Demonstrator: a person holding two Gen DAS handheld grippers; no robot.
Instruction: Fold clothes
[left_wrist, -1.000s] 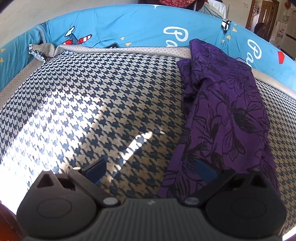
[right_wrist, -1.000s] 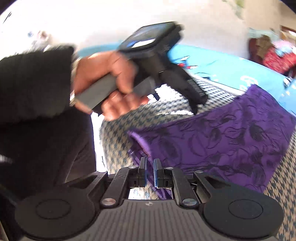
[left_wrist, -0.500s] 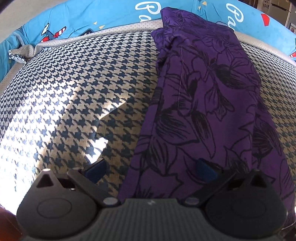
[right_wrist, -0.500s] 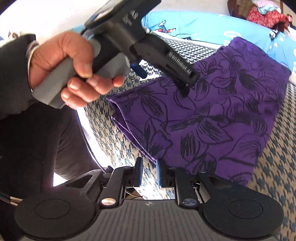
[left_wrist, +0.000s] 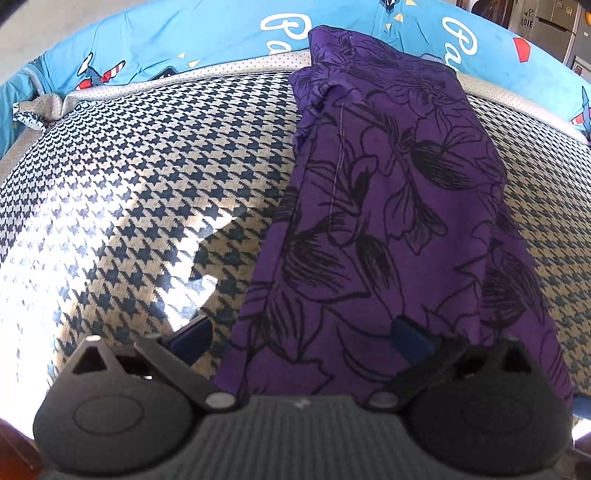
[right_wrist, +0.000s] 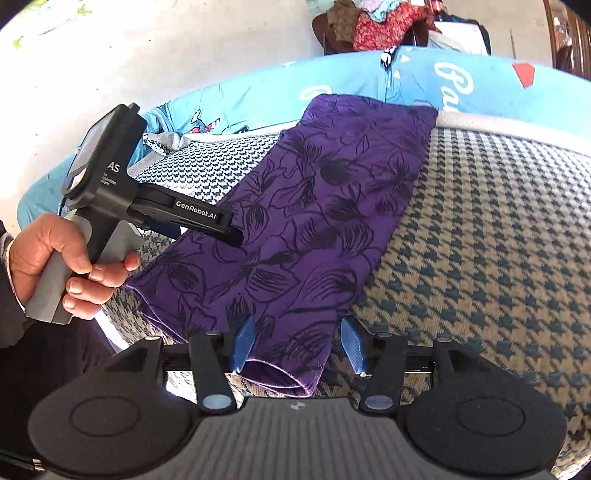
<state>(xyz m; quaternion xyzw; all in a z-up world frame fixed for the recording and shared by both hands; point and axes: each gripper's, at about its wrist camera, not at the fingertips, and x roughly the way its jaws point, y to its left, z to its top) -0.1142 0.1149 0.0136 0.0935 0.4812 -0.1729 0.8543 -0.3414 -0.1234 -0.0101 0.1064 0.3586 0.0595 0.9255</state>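
Since a second ago your right gripper (right_wrist: 297, 345) has swung along the near edge of the purple floral-print garment (right_wrist: 314, 221) and its jaws have just been opening; they now stand apart, with the garment's near folded corner lying between the blue pads (right_wrist: 243, 341) and no pad pressing on it. Your left gripper (left_wrist: 299, 338) has come over from the bare houndstooth onto the garment's near end.

You can read "GenRobot.AI" in white on the black arm of the left gripper as the right wrist view shows it, and the letters "AS" on its body, with smaller print below too fine to make out. The blue patterned bedsheet (left_wrist: 221, 37) beyond carries large white script beginning "Pa", cut off by the garment and the frame edge.

The garment lies folded into a long strip on the navy and cream houndstooth bed cover (left_wrist: 129, 184), running from the near edge back to the far edge, where its end rests on the blue sheet.

Your left jaws are wide open: one blue pad sits over the houndstooth just beside the garment's edge, the other over the purple cloth, gripping nothing. Your left hand (right_wrist: 70, 269) wraps the grey handle.
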